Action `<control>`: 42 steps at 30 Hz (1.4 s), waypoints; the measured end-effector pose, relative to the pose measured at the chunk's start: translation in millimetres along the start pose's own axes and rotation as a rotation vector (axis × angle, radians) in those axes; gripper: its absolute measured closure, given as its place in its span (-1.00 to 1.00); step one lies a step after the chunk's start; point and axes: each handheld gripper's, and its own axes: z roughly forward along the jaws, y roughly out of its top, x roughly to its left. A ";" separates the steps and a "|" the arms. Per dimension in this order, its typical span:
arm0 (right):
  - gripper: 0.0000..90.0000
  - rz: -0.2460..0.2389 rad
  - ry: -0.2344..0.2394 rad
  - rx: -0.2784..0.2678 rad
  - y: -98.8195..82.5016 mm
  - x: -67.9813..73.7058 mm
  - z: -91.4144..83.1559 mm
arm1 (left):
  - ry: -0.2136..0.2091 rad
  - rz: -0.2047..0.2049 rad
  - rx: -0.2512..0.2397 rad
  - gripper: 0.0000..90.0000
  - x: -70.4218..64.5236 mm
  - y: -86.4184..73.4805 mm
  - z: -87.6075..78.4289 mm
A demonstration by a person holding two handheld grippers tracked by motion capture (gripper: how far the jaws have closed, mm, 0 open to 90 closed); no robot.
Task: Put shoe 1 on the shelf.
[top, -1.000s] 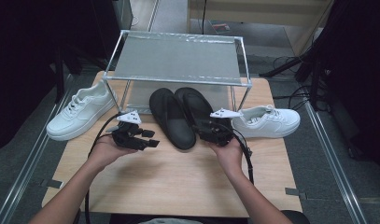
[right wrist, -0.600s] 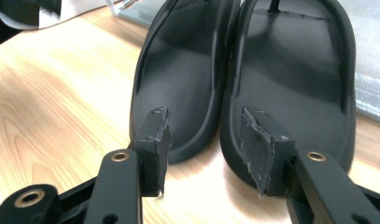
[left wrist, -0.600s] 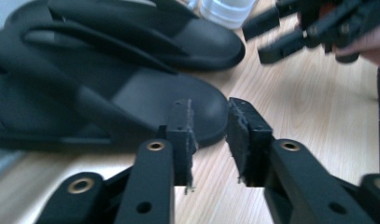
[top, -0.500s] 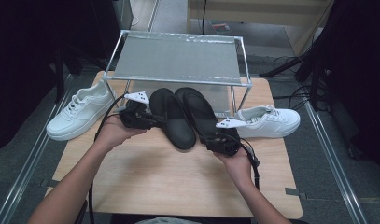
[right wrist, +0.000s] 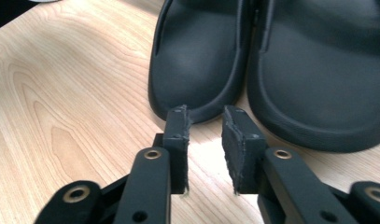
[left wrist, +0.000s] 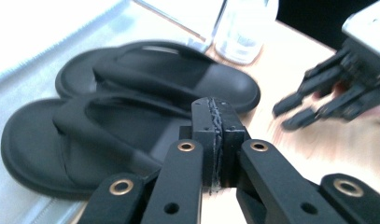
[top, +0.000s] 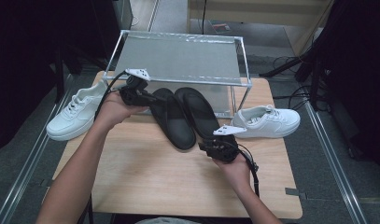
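Two black sandals lie side by side on the wooden table (top: 145, 186), the left sandal (top: 171, 119) and the right sandal (top: 197, 109), toes under the rack. My left gripper (top: 152, 98) hovers at the left sandal's outer edge near the toe; its jaws (left wrist: 211, 109) are shut, pads pressed together with nothing between them. My right gripper (top: 205, 145) sits low by the right sandal's heel. Its jaws (right wrist: 205, 116) have just been closing and stand a narrow gap apart, empty, pointing at the sandals' heels (right wrist: 201, 60).
A metal rack (top: 178, 56) with a mesh shelf stands at the back of the table over the sandals' toes. One white sneaker (top: 73, 116) lies at the left edge, another white sneaker (top: 267, 122) at the right. Bare wood fills the table's near half.
The left hand rose and moved back toward the rack along the left sandal, and its jaws closed. The right hand drew back toward the near side, behind the right sandal's heel, jaws narrowing.
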 end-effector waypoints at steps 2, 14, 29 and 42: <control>0.78 -0.001 0.006 0.003 -0.1 2.0 3.3 | 0.013 0.000 -0.016 0.99 5.8 8.0 -3.5; 1.00 -0.016 0.023 0.054 -9.1 10.6 24.1 | 0.128 -0.012 -0.082 0.99 27.5 31.6 -12.7; 1.00 -0.012 0.024 0.089 -15.0 13.0 43.7 | 0.139 -0.028 -0.119 1.00 51.1 31.3 -0.8; 0.99 0.028 0.028 0.059 -7.1 11.9 55.4 | 0.178 -0.023 -0.141 1.00 49.6 26.1 -2.0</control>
